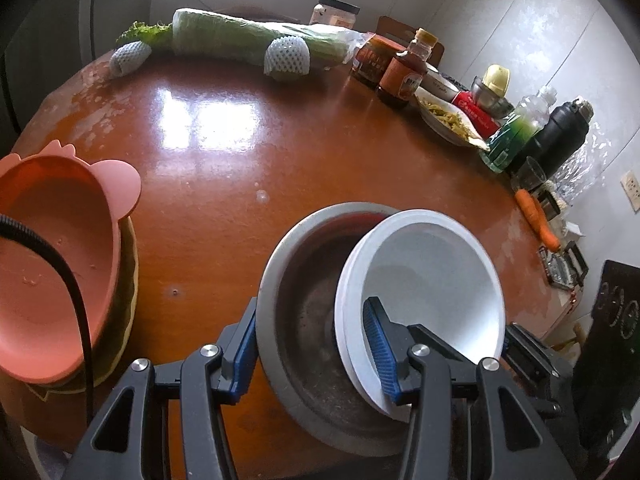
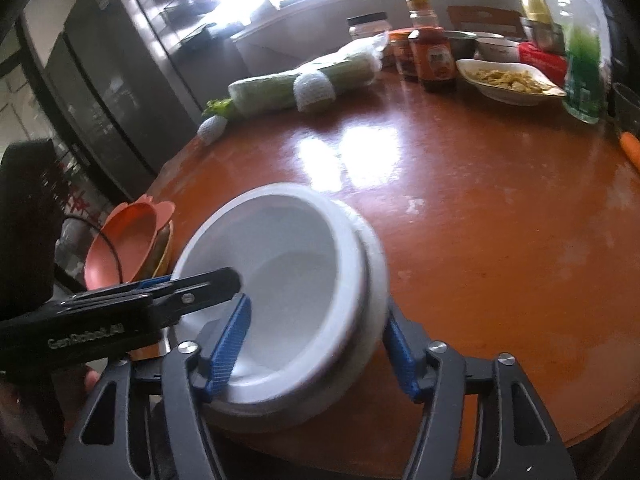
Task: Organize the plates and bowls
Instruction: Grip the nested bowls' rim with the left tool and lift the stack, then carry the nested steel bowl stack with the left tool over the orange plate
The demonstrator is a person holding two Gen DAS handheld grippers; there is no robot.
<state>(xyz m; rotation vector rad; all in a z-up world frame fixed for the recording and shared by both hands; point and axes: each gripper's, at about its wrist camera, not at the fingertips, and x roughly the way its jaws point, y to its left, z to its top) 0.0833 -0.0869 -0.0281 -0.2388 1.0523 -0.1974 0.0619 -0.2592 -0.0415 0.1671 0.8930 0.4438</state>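
A grey metal bowl (image 1: pixel 304 320) sits near the front edge of the round brown table (image 1: pixel 224 184). White bowls (image 1: pixel 428 280), nested together, lean tilted inside it. My left gripper (image 1: pixel 312 354) is shut across both. Its one pad is outside the metal rim and the other pad (image 1: pixel 380 352) is inside the white bowls. My right gripper (image 2: pixel 314 352) straddles the near wall of the white bowls (image 2: pixel 288 264), one pad inside and one outside, with no clear press. The left gripper (image 2: pixel 196 282) reaches in from the left. A pink eared plate (image 1: pixel 56 264) rests on a yellowish dish at far left.
Wrapped cabbage (image 1: pixel 248 40), sauce bottles (image 1: pixel 404 76), a dish of food (image 1: pixel 444 116), a green bottle (image 1: pixel 516 132) and a black flask (image 1: pixel 560 132) line the far and right rim. A carrot (image 1: pixel 536 216) lies at the right edge. A black cable (image 1: pixel 76 292) crosses the pink plate.
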